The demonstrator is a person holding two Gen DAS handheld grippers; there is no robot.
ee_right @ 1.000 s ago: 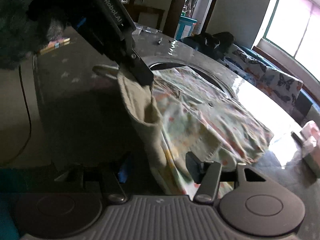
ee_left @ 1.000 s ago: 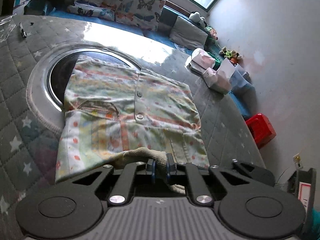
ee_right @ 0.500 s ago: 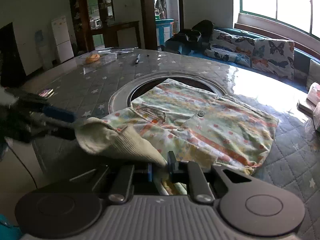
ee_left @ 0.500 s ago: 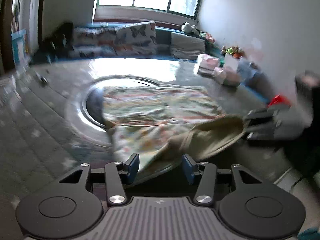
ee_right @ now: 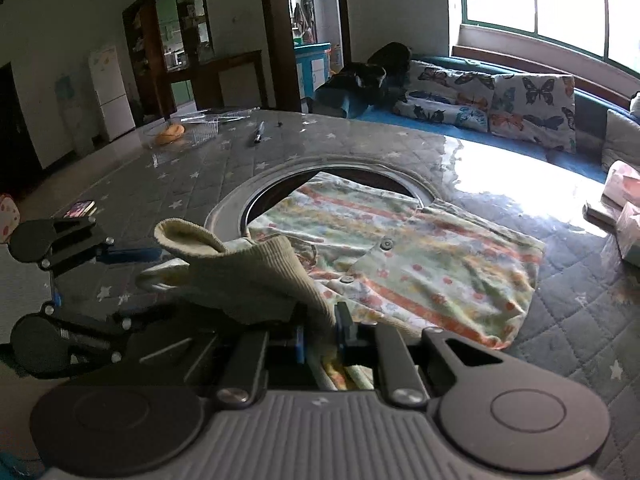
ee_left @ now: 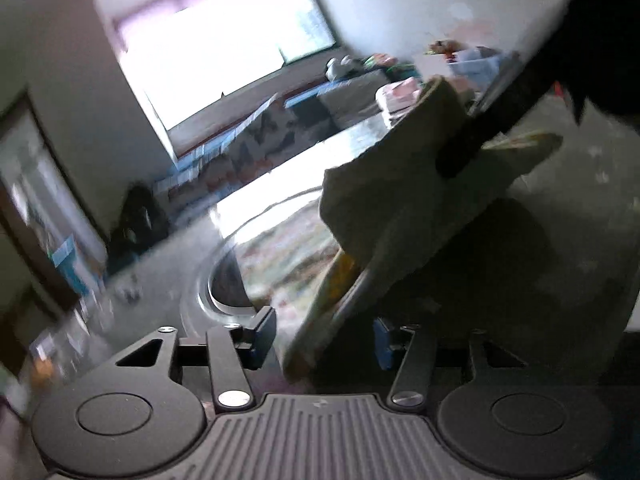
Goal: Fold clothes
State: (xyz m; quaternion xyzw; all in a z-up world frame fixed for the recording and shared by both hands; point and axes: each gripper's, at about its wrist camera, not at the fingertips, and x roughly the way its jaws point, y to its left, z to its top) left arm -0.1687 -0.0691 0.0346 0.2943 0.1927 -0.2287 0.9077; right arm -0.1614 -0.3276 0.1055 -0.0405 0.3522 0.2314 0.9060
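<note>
A pale patterned shirt (ee_right: 416, 252) with orange stripes and buttons lies flat on the quilted grey table (ee_right: 192, 172), partly over a round hole. Its beige ribbed cuff (ee_right: 256, 276) is lifted off the table. My right gripper (ee_right: 322, 334) is shut on this cuff at the near edge. My left gripper (ee_left: 324, 338) is open and empty; the raised cuff (ee_left: 400, 184) hangs in front of it, held by the other gripper's fingers (ee_left: 492, 120). The left gripper also shows at the left of the right wrist view (ee_right: 132, 255), apart from the cloth. The left wrist view is blurred.
A pen (ee_right: 259, 132), a clear plastic tray (ee_right: 208, 122) and an orange object (ee_right: 170, 133) lie at the table's far side. A phone (ee_right: 79, 209) lies at the left. Boxes (ee_right: 624, 216) stand at the right edge. A sofa with butterfly cushions (ee_right: 496, 100) is behind.
The left gripper let go of the cuff, opened and swung up and to the left. The right gripper closed on the cuff and holds it lifted.
</note>
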